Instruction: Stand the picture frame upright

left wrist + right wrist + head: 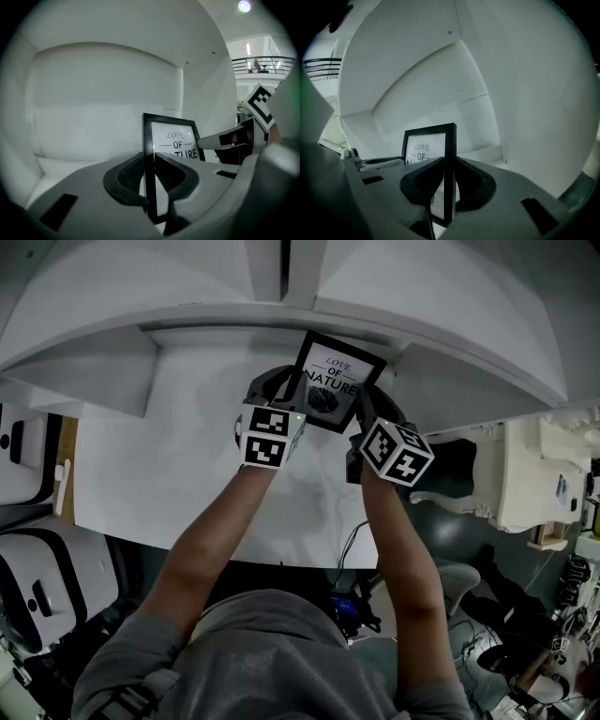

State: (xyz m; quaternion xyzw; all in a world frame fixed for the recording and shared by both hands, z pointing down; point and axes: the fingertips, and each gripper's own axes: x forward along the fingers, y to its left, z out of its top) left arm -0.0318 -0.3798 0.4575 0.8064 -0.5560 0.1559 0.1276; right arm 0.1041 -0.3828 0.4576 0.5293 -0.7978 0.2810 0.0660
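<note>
I have the picture frame (333, 381) pinched from both sides. The left gripper (150, 174) is clamped on its left edge and the right gripper (449, 180) on its right, ribbed dark pads on thin black moulding. It's a flat rectangle with a lettered white print, near upright at the white desk's (187, 465) back edge, below a smooth curved shell (141, 306).
</note>
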